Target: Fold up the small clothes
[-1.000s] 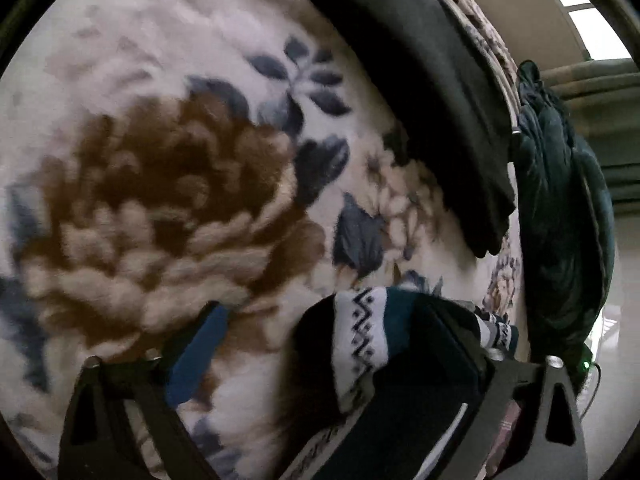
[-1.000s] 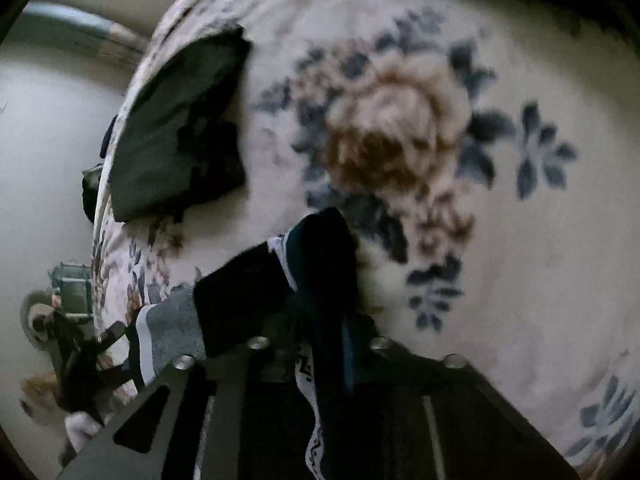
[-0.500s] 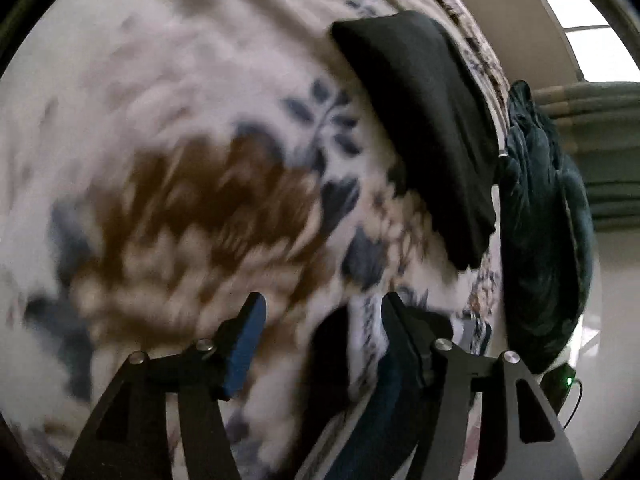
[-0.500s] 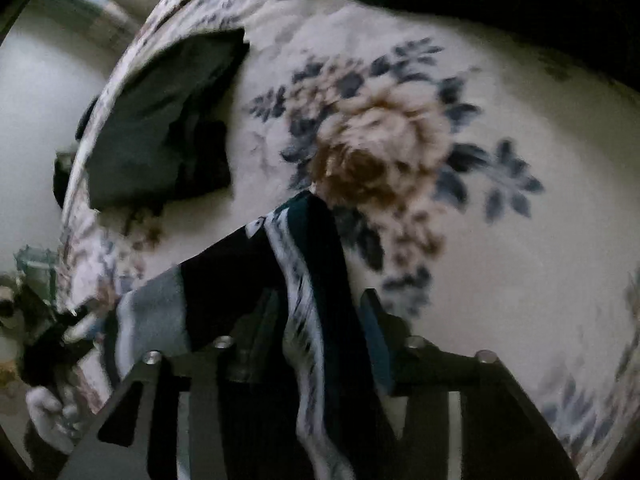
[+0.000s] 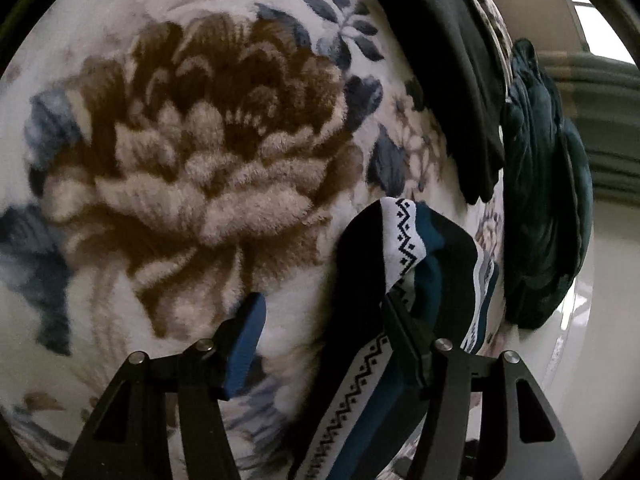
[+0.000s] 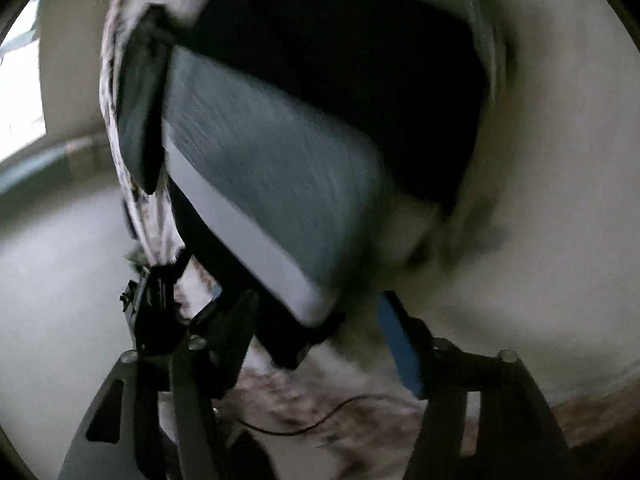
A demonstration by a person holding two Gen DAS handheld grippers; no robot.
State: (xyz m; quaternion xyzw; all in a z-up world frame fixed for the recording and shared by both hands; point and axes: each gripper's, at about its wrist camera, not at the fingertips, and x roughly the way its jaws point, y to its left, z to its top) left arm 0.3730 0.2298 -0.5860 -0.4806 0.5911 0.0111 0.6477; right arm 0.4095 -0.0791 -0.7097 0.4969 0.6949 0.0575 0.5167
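On the bed lies one plush floral blanket point(image 5: 192, 152), cream with a big brown bloom and blue leaves. In the left wrist view one patterned sock point(image 5: 404, 264), black, teal and white with a zigzag band, lies on the blanket at about five o'clock of the bloom, and runs down to the bottom edge of the view. The left tongs point(image 5: 320, 320) stand about half open. The sock lies between the two fingers, up against the right-hand finger point(image 5: 404, 340). The blue pad of the other finger point(image 5: 246, 340) stands clear of it, with bare blanket between. So the left tongs grip nothing. One folded black garment point(image 5: 452, 72) lies at one o'clock, near the blanket's far edge. One dark teal bundle point(image 5: 548, 184) hangs just beyond that edge at three o'clock.

The right wrist view is blurred. The right tongs point(image 6: 316, 312) are opening, their two fingers set wide. One sock end point(image 6: 280, 184), grey with a white band and a black part beyond it, fills the view at twelve o'clock. Its near tip reaches down between the fingers, and neither pad presses on it. Whether this is the same sock as in the left view I cannot tell. A thin black cable point(image 6: 304, 426) runs across the blanket at six o'clock.
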